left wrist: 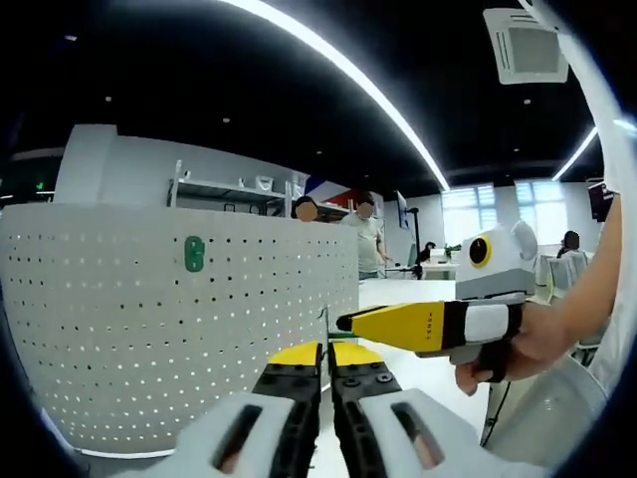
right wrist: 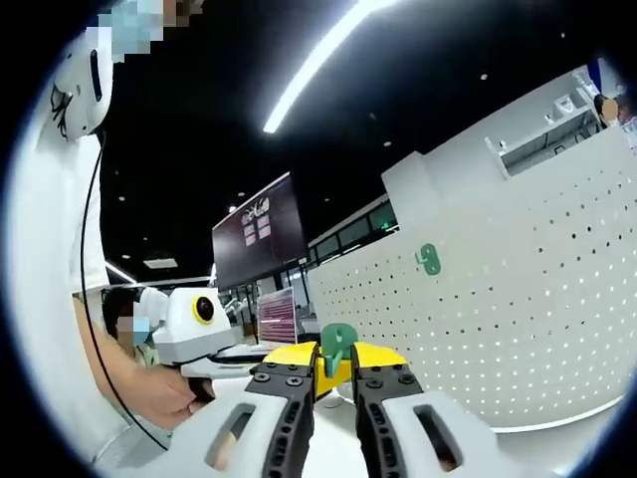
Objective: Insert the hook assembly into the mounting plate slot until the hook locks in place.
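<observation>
White pegboard wall with many small holes [right wrist: 518, 299] stood in a big office room. The right gripper [right wrist: 335, 373] was pinched shut on a small green plastic hook [right wrist: 337, 344], whose round top stuck up past the yellow tips. From there the board lay ahead and to the right, well apart, with a green hook already on the board [right wrist: 428, 259] higher up. The left gripper [left wrist: 325, 360] was closed on nothing I could make out. The right one seemed better placed to push the hook in.

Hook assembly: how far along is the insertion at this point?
Done: one green hook already sits on the white pegboard. In hand: the right gripper is shut on a second green hook, off the board. Left: carrying it to a slot and locking it.
</observation>
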A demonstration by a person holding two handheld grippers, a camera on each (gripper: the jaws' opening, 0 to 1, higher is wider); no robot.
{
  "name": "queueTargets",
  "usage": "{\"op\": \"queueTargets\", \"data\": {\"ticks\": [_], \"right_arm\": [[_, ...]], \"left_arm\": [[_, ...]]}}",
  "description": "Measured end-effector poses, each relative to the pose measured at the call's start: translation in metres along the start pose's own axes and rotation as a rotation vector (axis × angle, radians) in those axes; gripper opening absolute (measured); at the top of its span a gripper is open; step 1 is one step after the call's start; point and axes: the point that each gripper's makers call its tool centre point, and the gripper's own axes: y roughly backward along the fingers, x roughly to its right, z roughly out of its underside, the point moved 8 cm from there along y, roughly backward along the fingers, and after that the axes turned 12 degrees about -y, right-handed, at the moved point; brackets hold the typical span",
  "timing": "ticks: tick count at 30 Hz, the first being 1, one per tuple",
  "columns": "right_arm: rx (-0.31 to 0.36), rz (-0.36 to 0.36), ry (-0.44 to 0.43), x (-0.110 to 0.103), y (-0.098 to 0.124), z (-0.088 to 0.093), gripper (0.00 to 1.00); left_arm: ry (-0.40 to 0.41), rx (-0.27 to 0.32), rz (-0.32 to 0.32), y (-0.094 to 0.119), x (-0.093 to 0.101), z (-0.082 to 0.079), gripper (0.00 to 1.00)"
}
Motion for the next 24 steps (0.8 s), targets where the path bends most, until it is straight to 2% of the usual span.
{"op": "queueTargets", "data": {"ticks": [2, 5, 7, 11, 17, 19, 24], "right_arm": [[-0.006, -0.005, 0.011, -0.002, -0.002, -0.001, 0.07], [-0.017, 0.004, 0.013, -0.004, -0.001, -0.001, 0.05], [-0.015, 0.005, -0.006, -0.006, 0.0, -0.001, 0.05], [-0.021, 0.043, 0.005, -0.009, 0.0, 0.0, 0.04], [-0.003, 0.073, -0.05, -0.01, 0.0, -0.002, 0.03], [-0.012, 0.099, -0.033, -0.012, -0.001, -0.002, 0.02], [-0.001, 0.112, -0.037, -0.013, 0.0, -0.001, 0.01]], "left_arm": [[-0.029, -0.005, -0.001, 0.0, 0.003, -0.001, 0.02], [-0.004, -0.002, -0.008, 0.003, 0.002, -0.001, 0.01], [-0.035, 0.001, -0.024, 0.004, 0.002, -0.004, 0.01], [-0.039, -0.008, -0.024, 0.004, 0.002, -0.004, 0.01], [-0.076, -0.01, -0.023, 0.003, 0.005, -0.008, 0.01], [-0.089, -0.017, -0.022, 0.003, 0.004, -0.008, 0.01], [-0.075, -0.015, -0.026, 0.004, 0.004, -0.009, 0.01]]}}
